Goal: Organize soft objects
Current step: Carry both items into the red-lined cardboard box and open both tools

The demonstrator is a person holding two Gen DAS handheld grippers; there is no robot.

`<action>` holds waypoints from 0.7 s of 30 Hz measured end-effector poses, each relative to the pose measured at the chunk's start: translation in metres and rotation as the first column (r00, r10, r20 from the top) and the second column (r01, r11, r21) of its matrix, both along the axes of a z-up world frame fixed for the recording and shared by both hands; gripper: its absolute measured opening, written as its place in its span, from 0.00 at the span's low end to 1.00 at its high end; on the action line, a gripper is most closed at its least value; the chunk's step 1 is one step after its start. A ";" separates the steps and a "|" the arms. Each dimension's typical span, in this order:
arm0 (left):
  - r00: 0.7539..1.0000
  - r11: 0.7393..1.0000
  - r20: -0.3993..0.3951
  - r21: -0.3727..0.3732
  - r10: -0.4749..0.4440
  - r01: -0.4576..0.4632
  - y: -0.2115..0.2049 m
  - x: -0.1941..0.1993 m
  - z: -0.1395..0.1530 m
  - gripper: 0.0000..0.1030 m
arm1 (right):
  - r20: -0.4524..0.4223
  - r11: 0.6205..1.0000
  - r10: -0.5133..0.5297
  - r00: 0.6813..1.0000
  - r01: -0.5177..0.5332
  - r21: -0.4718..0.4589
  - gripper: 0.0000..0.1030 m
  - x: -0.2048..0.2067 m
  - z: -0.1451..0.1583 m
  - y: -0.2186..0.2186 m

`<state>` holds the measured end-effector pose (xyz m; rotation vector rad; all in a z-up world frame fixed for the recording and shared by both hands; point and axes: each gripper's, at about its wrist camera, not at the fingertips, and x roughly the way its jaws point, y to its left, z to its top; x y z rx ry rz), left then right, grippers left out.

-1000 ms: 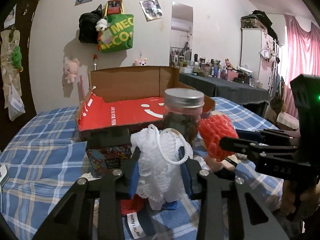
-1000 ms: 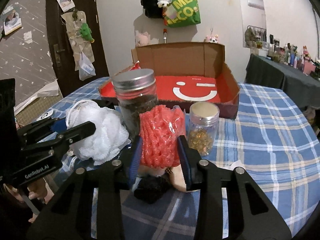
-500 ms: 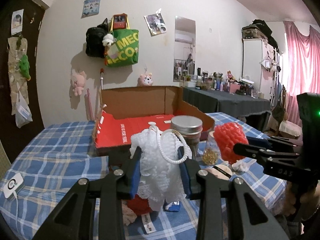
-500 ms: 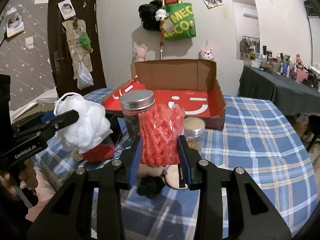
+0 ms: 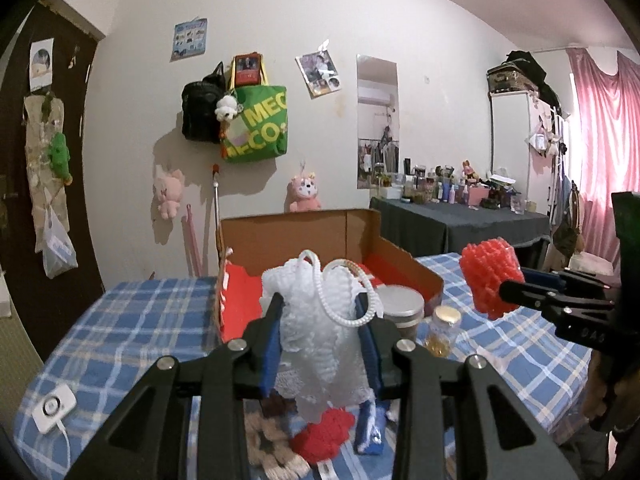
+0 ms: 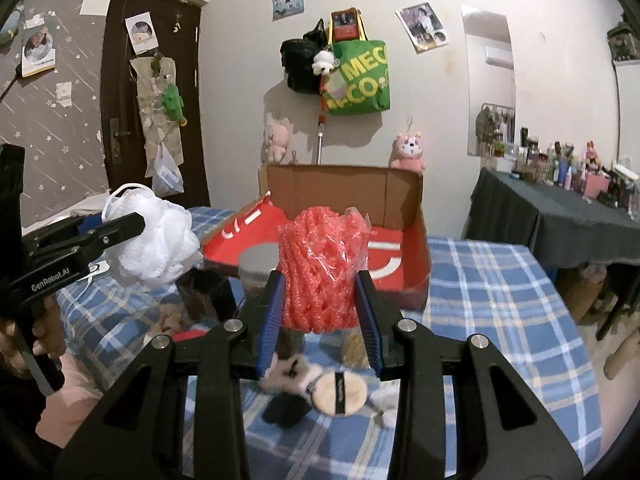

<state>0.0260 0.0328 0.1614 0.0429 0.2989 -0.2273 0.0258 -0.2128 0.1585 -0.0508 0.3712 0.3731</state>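
My left gripper (image 5: pixel 318 308) is shut on a white mesh bath puff (image 5: pixel 320 344) with a white cord loop, held well above the table. The puff also shows in the right wrist view (image 6: pixel 154 246). My right gripper (image 6: pixel 320 292) is shut on a red foam net roll (image 6: pixel 322 268), also raised; the roll shows in the left wrist view (image 5: pixel 490 280). An open cardboard box with a red lining (image 6: pixel 400 236) stands on the table just beyond both grippers. Below on the blue plaid cloth lie a red knitted piece (image 5: pixel 324 436), a beige powder puff (image 6: pixel 340 392) and a black soft item (image 6: pixel 286 408).
Two jars stand in front of the box: a large silver-lidded one (image 5: pixel 400 308) and a small one with amber contents (image 5: pixel 442 330). A white device with a cable (image 5: pixel 54 404) lies at the table's left edge. A dark side table with bottles (image 6: pixel 568 208) stands at right.
Both grippers have risen with their loads; the jars and the table now sit lower in both views, and the box interior shows behind the held items.
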 end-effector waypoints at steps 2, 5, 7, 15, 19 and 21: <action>1.000 1.000 0.009 0.007 -0.007 0.007 0.001 0.007 0.008 0.35 | 0.016 1.000 0.003 1.000 -0.003 -0.008 0.33 0.006 0.009 0.000; 1.000 1.000 0.018 0.021 -0.022 0.022 0.003 0.018 0.018 0.35 | 0.028 1.000 0.015 1.000 -0.014 -0.018 0.33 0.019 0.022 -0.001; 0.999 0.999 0.017 0.026 -0.034 0.033 0.004 0.027 0.025 0.35 | 0.031 0.999 0.022 0.999 -0.021 -0.031 0.33 0.033 0.032 -0.001; 0.997 0.992 -0.020 0.102 -0.071 0.073 -0.001 0.084 0.042 0.35 | -0.037 0.995 0.063 0.997 -0.066 -0.074 0.33 0.102 0.049 0.003; 0.993 0.985 -0.068 0.140 -0.093 0.102 -0.009 0.116 0.044 0.35 | -0.112 0.991 0.078 0.991 -0.089 -0.096 0.33 0.150 0.050 0.014; 0.988 0.980 -0.111 0.156 -0.105 0.122 -0.013 0.140 0.043 0.35 | -0.146 0.990 0.079 0.986 -0.095 -0.105 0.33 0.173 0.050 0.018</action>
